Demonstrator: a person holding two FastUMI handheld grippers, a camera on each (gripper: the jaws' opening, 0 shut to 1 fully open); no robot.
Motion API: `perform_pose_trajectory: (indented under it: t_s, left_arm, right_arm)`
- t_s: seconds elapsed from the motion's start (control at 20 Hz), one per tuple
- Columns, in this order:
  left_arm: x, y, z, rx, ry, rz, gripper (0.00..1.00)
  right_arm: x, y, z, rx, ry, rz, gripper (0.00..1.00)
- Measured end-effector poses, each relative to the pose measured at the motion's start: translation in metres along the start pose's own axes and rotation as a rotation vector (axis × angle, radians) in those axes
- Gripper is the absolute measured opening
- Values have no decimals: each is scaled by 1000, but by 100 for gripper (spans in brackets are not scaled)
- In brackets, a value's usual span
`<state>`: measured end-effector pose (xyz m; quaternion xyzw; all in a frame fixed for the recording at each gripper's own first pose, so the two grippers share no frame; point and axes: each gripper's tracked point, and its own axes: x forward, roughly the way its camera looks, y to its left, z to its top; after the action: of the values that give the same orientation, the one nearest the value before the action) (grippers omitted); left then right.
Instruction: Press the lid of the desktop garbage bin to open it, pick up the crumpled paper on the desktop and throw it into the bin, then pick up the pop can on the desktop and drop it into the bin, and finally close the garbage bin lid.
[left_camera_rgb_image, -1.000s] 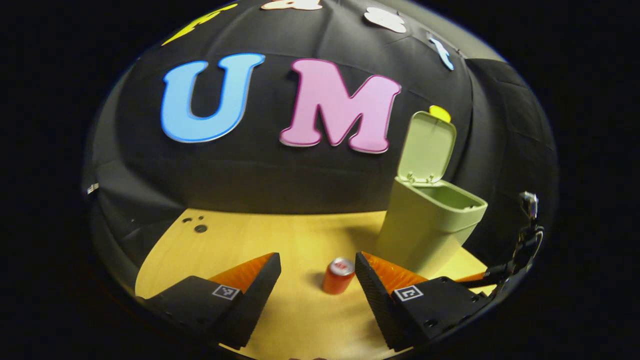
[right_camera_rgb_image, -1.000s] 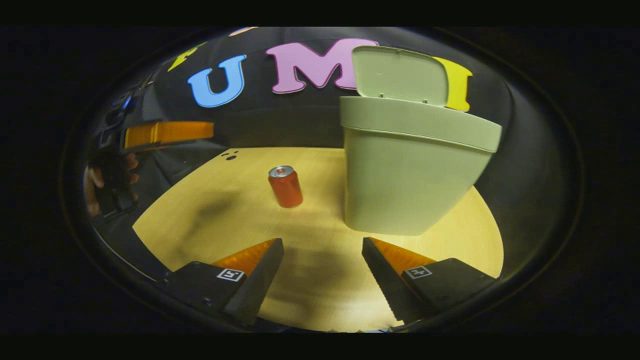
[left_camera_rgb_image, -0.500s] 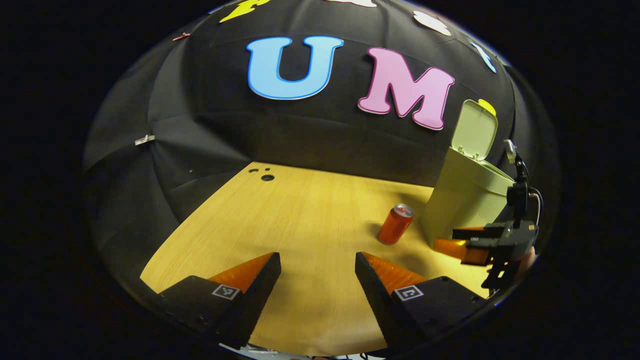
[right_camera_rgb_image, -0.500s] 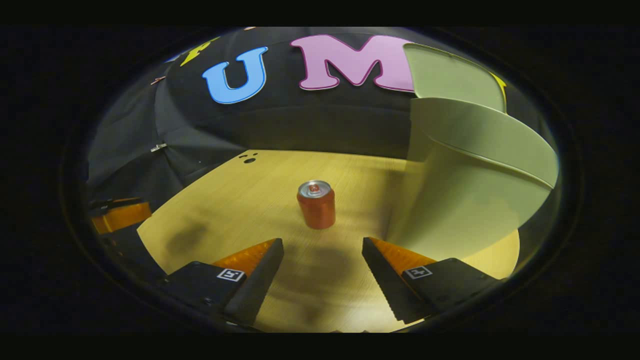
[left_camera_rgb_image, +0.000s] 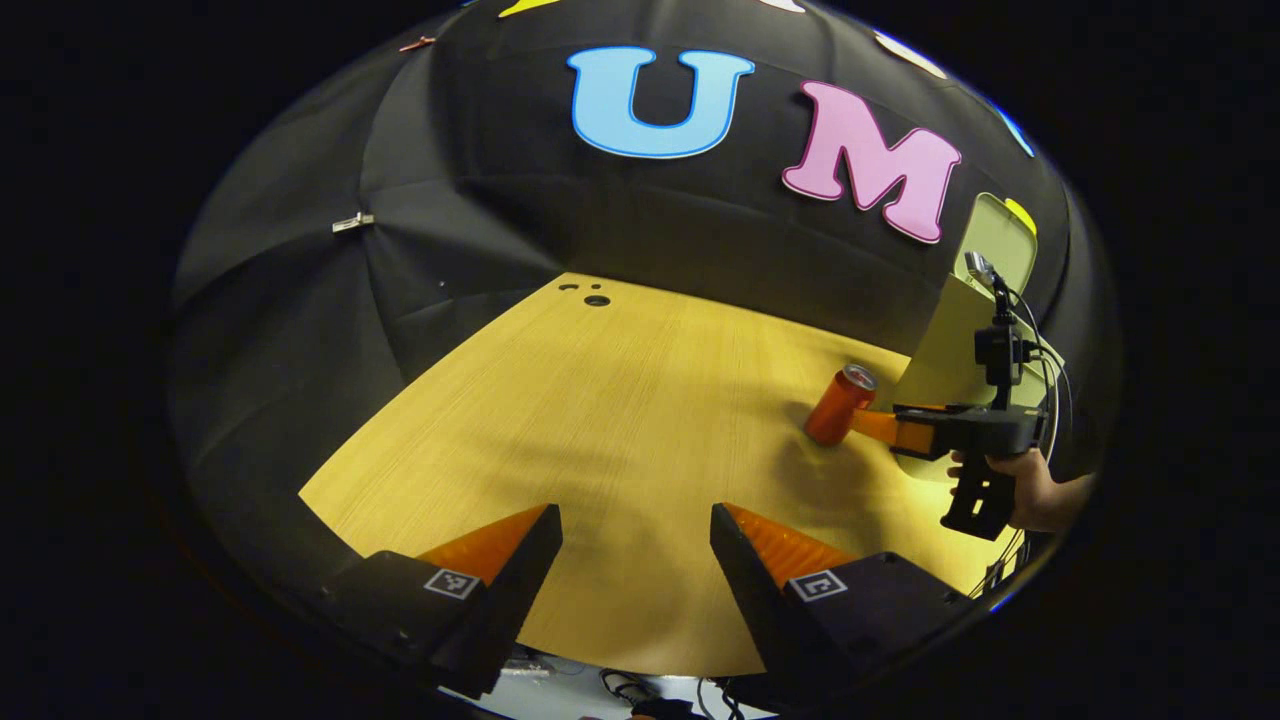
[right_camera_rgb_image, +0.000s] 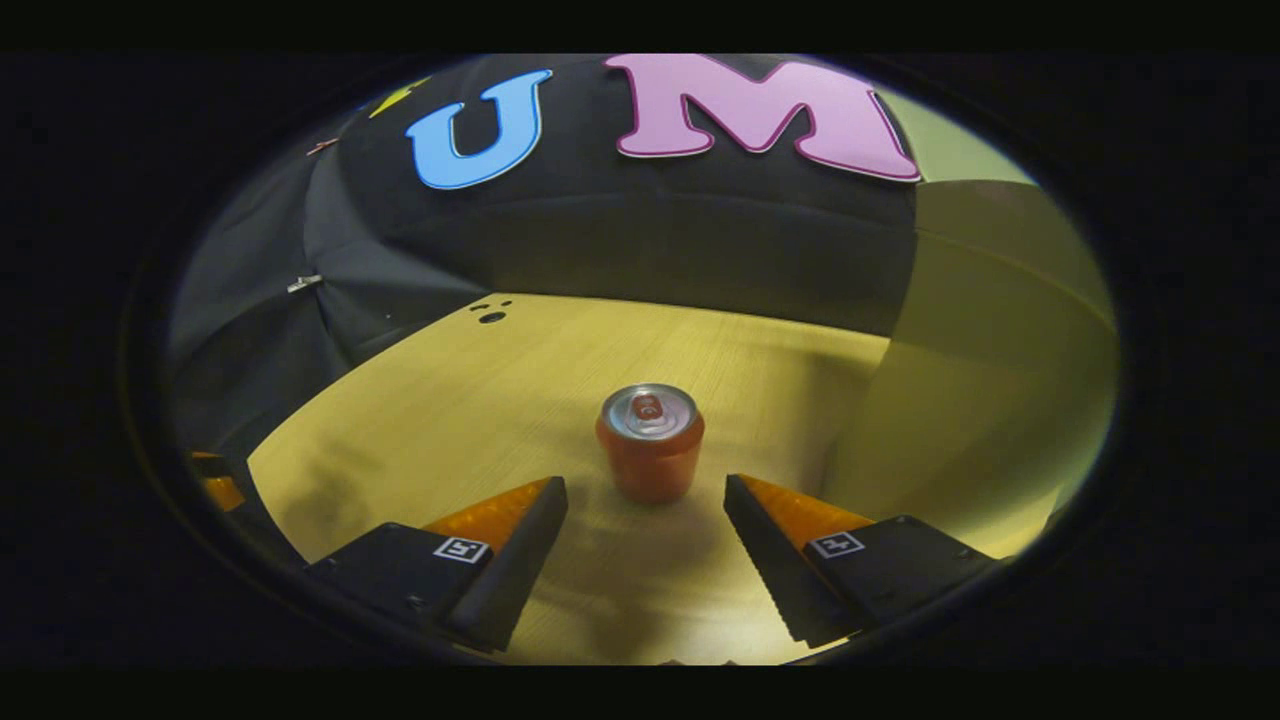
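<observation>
Pop can (right_camera_rgb_image: 650, 443): upright on the wooden desktop (right_camera_rgb_image: 480, 400), long axis vertical, pull-tab end up; just ahead of the right gripper's fingertips, centred on the gap.
Right gripper (right_camera_rgb_image: 646, 483): fingers spread, touching nothing.
Left gripper (left_camera_rgb_image: 636, 511): fingers spread, empty, well apart from the can.
Garbage bin (right_camera_rgb_image: 980, 380): right of the can, lid (left_camera_rgb_image: 1000, 245) raised.

In the right gripper view, the garbage bin (right_camera_rgb_image: 990, 380), just right of the right tool (right_camera_rgb_image: 645, 500), is being cut off by the picture's edge, so its lid and opening cannot be made out. In the left gripper view, the bin (left_camera_rgb_image: 955, 340) is being partly hidden behind the right tool (left_camera_rgb_image: 880, 427) and the hand (left_camera_rgb_image: 1030, 490) holding it.
</observation>
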<state>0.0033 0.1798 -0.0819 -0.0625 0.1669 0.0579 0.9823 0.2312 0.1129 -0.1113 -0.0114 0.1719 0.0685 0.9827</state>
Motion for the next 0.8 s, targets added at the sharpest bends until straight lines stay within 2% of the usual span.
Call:
perform_pose_trajectory:
  t_s: [0.45, 0.8]
  left_arm:
    - [18, -4, -6, -11, 38, 6, 96]
    - [23, -14, -10, 6, 52, -20, 96]
  right_arm:
    - [55, -7, 9, -6, -12, -37, 99]
    - [71, -7, 5, -11, 1, -52, 99]
